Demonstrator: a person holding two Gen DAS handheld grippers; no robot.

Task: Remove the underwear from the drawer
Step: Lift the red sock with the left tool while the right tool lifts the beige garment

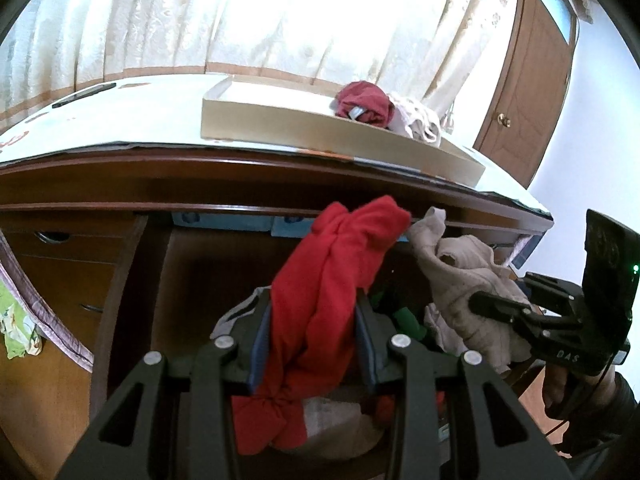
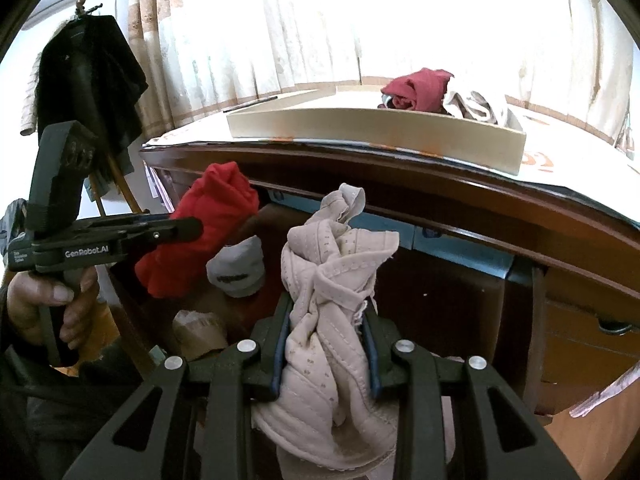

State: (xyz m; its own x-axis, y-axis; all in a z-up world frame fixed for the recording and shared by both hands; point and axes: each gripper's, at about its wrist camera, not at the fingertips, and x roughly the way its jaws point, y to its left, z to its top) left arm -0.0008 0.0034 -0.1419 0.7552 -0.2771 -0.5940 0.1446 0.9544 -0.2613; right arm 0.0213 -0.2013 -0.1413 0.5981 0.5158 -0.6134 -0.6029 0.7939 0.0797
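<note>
The bench carries a shallow cardboard tray holding a dark red garment and a pale one. Below the bench's front edge, open room shows inside the drawer. The left tongs are clamped on bright red underwear, bunched and drooping. Just beside it, the right tongs are clamped on beige stitched underwear, crumpled, below the bench's edge.

Black tongs, blue pads, silver screws.
</note>
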